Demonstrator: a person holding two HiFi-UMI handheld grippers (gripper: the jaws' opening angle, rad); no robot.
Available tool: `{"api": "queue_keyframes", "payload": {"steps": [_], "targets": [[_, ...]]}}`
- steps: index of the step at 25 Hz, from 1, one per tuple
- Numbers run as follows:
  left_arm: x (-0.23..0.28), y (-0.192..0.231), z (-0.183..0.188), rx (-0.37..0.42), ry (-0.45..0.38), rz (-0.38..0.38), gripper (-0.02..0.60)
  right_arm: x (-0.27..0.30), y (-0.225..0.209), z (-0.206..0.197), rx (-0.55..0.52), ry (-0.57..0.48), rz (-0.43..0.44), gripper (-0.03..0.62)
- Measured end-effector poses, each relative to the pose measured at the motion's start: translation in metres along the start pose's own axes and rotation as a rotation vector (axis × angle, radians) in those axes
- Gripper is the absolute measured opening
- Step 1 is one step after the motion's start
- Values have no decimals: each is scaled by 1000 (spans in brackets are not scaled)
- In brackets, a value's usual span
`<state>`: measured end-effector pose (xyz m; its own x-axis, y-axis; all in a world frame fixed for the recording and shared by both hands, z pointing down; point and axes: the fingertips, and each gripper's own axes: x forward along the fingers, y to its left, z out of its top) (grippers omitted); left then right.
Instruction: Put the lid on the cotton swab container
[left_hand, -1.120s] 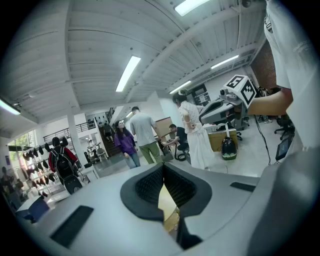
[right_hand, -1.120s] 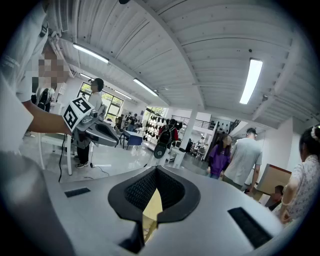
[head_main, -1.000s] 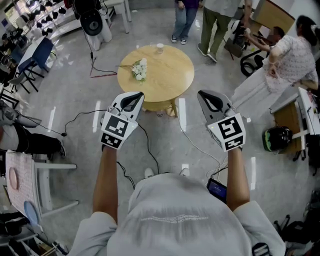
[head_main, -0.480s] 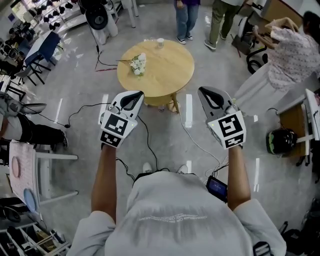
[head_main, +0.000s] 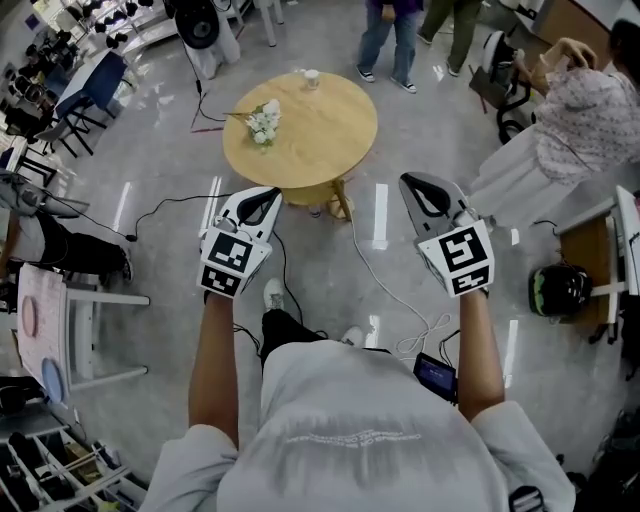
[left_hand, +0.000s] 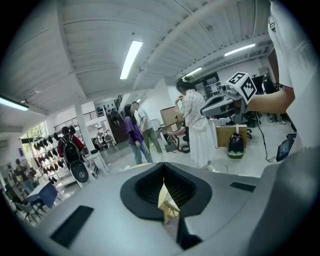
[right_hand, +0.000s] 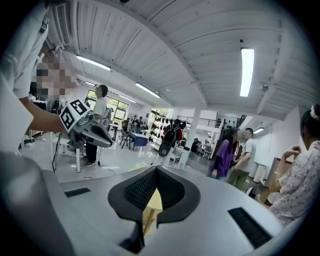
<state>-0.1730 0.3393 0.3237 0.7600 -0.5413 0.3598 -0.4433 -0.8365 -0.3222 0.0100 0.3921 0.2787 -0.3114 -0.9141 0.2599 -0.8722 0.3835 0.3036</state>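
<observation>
The head view looks steeply down from above the person's shoulders, with the round bench (head_main: 300, 125) well ahead on the floor. The camera on the left gripper (head_main: 262, 195) sits close behind its own fingers (left_hand: 145, 192) and faces nearly level across the room. The one on the right gripper (head_main: 420, 185) does likewise. Each gripper view catches the other gripper at its edge. All three views share the bench, which shows as a yellow sliver between the fingers.

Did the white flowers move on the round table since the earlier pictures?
No. The flowers lie in the same place, near the left edge of the table.
</observation>
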Motion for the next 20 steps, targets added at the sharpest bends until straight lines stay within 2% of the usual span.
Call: {"api": "queue_keyframes", "payload": {"steps": [4, 12, 20], "targets": [[15, 9, 5, -4, -9, 23, 18, 5, -17, -7, 1, -4, -6, 26], [57, 43, 10, 20, -31, 10, 18, 48, -39, -9, -5, -10, -4, 26], [135, 133, 8, 15, -65, -7, 18, 157, -83, -1, -16, 5, 10, 26]]}}
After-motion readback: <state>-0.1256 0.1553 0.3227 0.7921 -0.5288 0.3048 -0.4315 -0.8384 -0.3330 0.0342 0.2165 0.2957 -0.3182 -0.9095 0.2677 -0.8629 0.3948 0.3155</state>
